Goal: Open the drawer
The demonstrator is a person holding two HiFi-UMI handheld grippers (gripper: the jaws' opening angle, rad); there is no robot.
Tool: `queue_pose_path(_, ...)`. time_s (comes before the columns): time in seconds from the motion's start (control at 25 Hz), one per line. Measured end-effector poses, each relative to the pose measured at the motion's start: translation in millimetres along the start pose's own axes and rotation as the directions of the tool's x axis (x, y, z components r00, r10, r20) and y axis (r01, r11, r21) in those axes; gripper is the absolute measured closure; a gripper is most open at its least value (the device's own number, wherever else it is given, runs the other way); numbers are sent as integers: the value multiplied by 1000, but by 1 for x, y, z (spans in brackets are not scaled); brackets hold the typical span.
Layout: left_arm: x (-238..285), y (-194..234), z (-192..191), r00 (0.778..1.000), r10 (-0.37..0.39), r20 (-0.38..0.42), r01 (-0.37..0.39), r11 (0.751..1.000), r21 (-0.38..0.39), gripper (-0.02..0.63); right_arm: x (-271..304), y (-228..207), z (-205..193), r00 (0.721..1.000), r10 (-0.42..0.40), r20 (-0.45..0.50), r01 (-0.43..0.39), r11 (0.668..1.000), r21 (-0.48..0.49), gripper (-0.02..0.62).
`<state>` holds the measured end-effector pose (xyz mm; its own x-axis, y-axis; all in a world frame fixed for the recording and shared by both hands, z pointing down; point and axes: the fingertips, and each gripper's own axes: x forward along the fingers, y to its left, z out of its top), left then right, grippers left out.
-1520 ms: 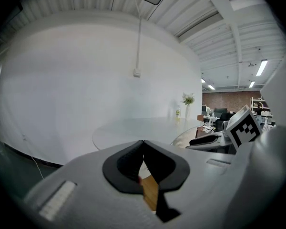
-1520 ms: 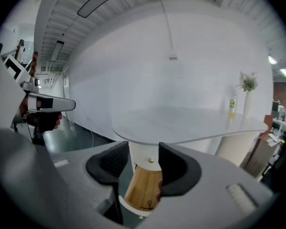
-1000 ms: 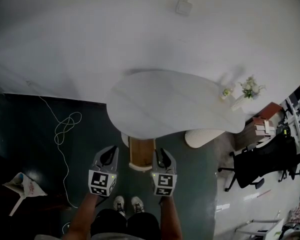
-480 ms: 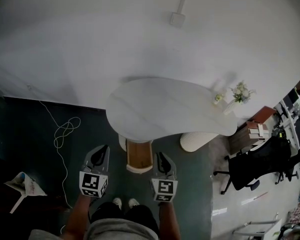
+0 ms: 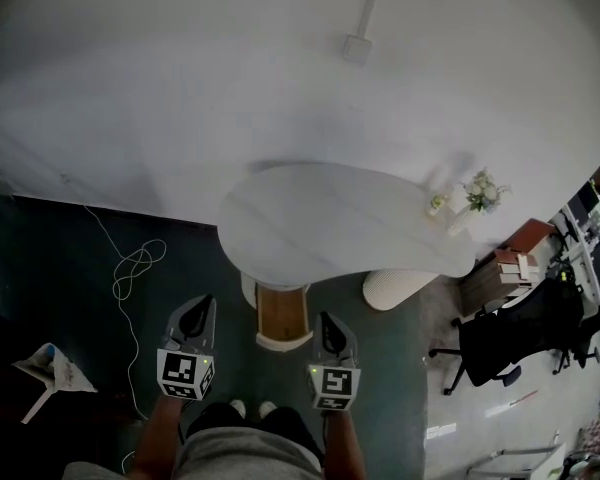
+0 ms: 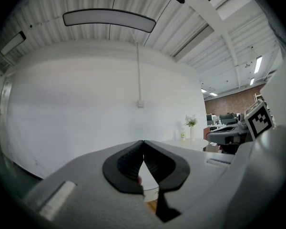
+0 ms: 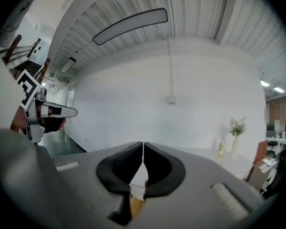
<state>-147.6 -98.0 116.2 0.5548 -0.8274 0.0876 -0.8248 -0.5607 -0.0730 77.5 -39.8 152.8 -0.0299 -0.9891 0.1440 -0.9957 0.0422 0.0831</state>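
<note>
Looking down from the head view, the biggest thing is the white wall (image 5: 180,88), which stands behind the white table (image 5: 330,223). A dark green floor (image 5: 60,258) spreads out to the left of the table and in front of it. The table has a long, curvy top.

A black office chair (image 5: 505,340) stands off the table's right end. A round white stool (image 5: 395,288) pokes out from under the table's front edge, toward the right.

The wooden drawer unit (image 5: 282,313) sits under the front edge of the table, near its left end. Only its top shows from above, so the drawer front cannot be seen.

The left gripper (image 5: 202,306) is in front of the table, just left of the drawer unit. The right gripper (image 5: 325,320) is just right of the drawer unit. Neither one touches it. In the left gripper view the two black fingers (image 6: 126,163) are pressed together at the tips, with nothing between them. In the right gripper view the fingers (image 7: 119,168) are pressed together too, and they hold nothing.

A thin white cable (image 5: 135,268) lies in loops on the floor, left of the table. A small vase of flowers (image 5: 480,193) stands on the table's right end, with a little bottle (image 5: 437,204) beside it.
</note>
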Motion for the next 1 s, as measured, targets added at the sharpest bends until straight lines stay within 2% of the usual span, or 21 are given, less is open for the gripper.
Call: queue_pose_path(1.0,2,-9,6,1000,2,7,-3,1000,5,597,0,1,14,999,27,33,-27,1000,-9,591)
